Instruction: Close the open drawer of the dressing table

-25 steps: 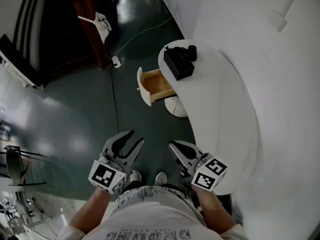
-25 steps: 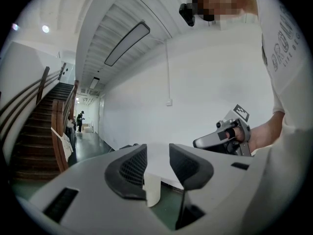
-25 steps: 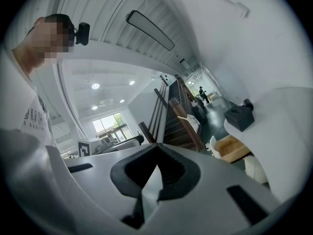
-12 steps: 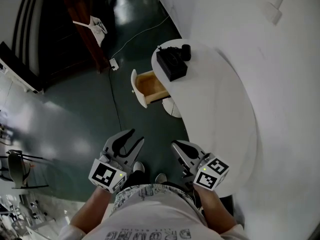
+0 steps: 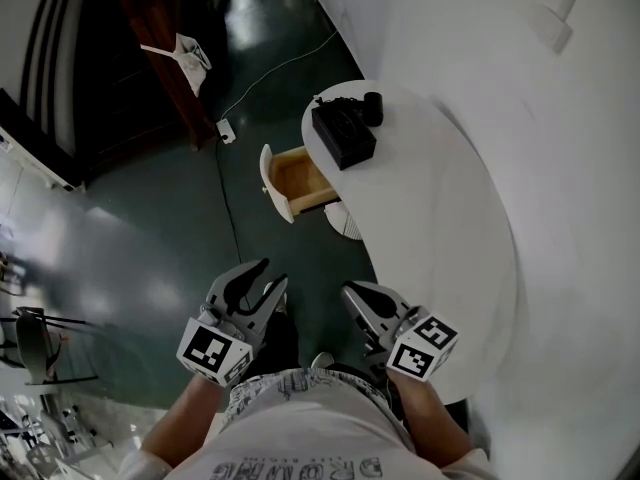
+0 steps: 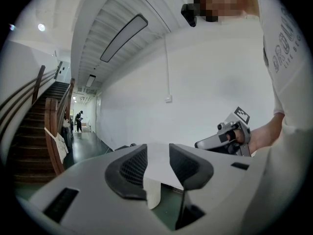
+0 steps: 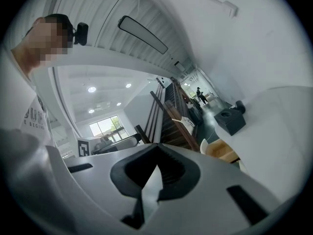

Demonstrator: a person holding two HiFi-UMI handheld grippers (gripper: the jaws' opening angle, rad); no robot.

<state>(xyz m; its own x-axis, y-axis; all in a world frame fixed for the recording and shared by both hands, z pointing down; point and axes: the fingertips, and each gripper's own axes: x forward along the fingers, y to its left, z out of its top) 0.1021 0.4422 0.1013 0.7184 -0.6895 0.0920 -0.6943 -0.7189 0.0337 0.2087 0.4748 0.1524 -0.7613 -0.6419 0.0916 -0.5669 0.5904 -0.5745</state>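
Head view. At 12 o'clock ahead of both grippers, drawer (image 5: 297, 180) of the dressing table (image 5: 440, 218), open, standing out toward 9 o'clock from under the curved white worktop. Pale wooden inside visible, white front panel at its 9 o'clock end. On the worktop, at 1 o'clock of the drawer, black box (image 5: 343, 133), with a small dark round object (image 5: 373, 103) just beside its 1 o'clock corner. Under the worktop edge, at 5 o'clock of the drawer, ribbed white round thing (image 5: 345, 223), partly hidden.

At 7 o'clock in the frame, left gripper (image 5: 268, 276), jaws apart at a moderate gap with nothing between them. At 5 o'clock in the frame, right gripper (image 5: 350, 291), just beside the near edge of the worktop, jaw tips meeting and holding nothing. Both grippers well apart from the drawer, held in front of a white printed shirt (image 5: 300, 438). Between the grippers, toe of one shoe (image 5: 322, 359) on the dark glossy floor (image 5: 150, 228).

At 11 o'clock in the frame, dark wooden staircase (image 5: 165, 28). White cable (image 5: 285, 66) across the floor to a plug block (image 5: 228, 126) at 10 o'clock of the drawer. From 1 to 4 o'clock, white wall (image 5: 560, 168) behind the worktop.
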